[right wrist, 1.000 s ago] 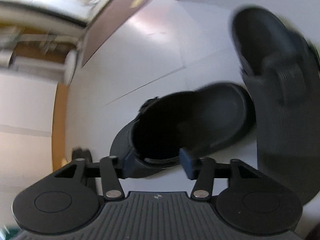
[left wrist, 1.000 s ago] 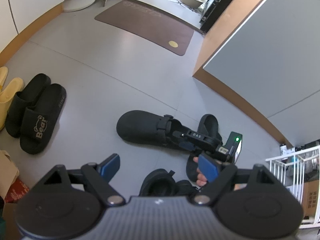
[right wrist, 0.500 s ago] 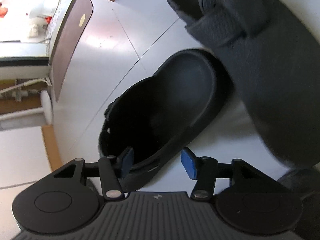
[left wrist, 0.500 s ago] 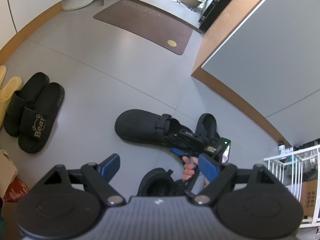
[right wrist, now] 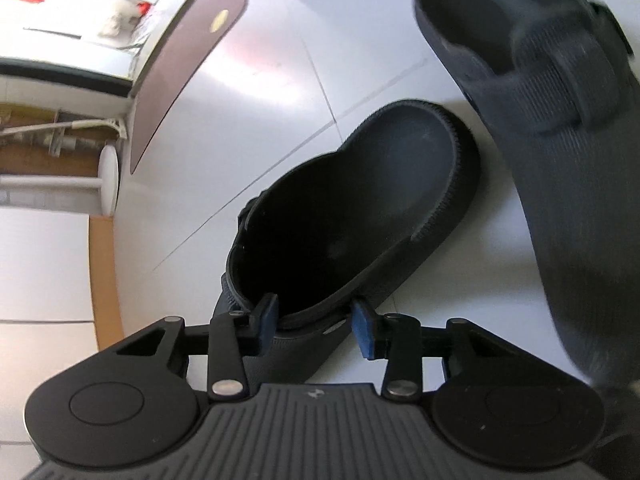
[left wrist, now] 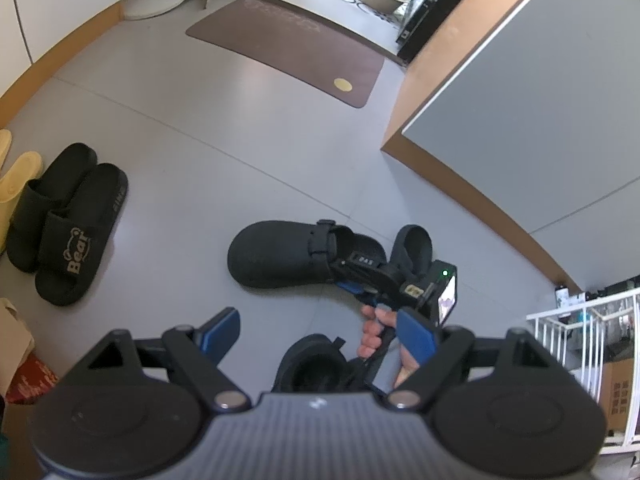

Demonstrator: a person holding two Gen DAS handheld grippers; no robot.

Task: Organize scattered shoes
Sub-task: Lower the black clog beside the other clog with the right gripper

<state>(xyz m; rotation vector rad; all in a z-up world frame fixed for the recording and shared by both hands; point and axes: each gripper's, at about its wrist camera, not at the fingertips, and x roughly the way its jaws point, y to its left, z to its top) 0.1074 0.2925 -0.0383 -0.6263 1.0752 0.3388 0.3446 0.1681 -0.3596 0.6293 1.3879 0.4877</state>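
A black clog [left wrist: 280, 256] lies on the grey floor, toe to the left. My right gripper [right wrist: 316, 330] has its blue pads on either side of the clog's [right wrist: 352, 216] side wall at the opening, closed on it. That gripper also shows in the left wrist view [left wrist: 360, 288] at the clog's heel. A second black clog [right wrist: 560, 120] lies beside it to the right, and another [left wrist: 316, 368] sits under my left gripper [left wrist: 316, 330], which is open and empty above the floor.
A pair of black "Bear" slides [left wrist: 68, 220] and yellow slippers [left wrist: 16, 176] stand in a row at the left. A brown mat [left wrist: 288, 44] lies ahead. A grey cabinet with a wooden base [left wrist: 500, 100] stands at the right, a white rack [left wrist: 580, 360] at the lower right.
My right gripper has moved onto the clog's side wall and narrowed around it. The left gripper has barely moved.
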